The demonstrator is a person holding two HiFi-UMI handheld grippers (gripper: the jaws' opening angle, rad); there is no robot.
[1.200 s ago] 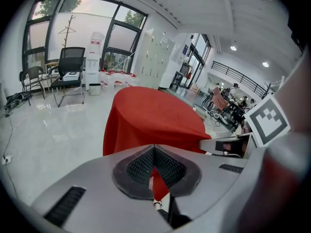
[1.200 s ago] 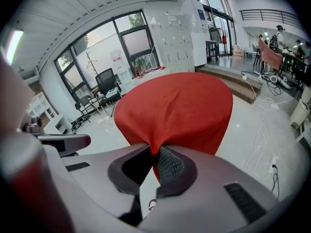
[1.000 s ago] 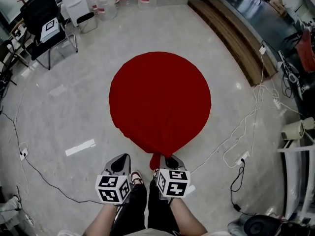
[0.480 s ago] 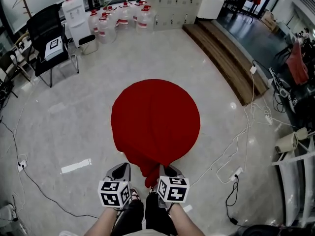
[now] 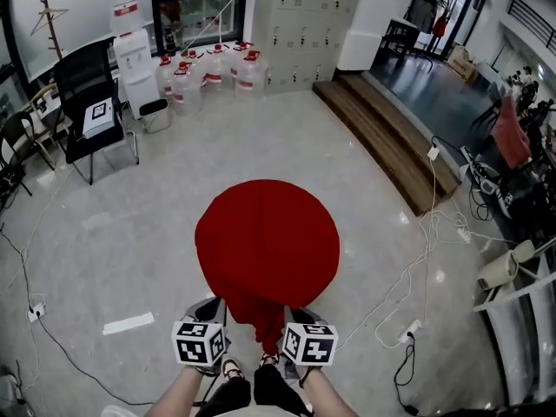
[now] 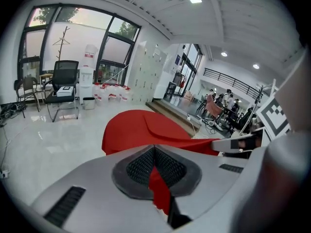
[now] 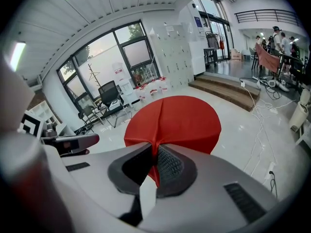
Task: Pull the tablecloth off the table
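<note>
At the jaws: my left gripper (image 6: 154, 168) is clenched on a pinch of the red tablecloth (image 5: 268, 233), and my right gripper (image 7: 156, 165) is clamped on another fold of it.
Grip spacing: the two grippers sit side by side at the cloth's near hem, with a bunched tail of red hanging between them.
Cloth from the grippers: it lies straight ahead of both and spreads away as a round drape, with a crease running from each pinch toward its middle.
Nearer hand: neither, I judge. Both sit level at the hem.
Pull line: I judge the move must run back toward me, away from the cloth's centre.
Beyond the cloth: the black chair (image 5: 87, 102) is far-left of it and the wooden step (image 5: 391, 137) far-right.
Progress: the cloth hides the table, so it is not yet off.
</note>
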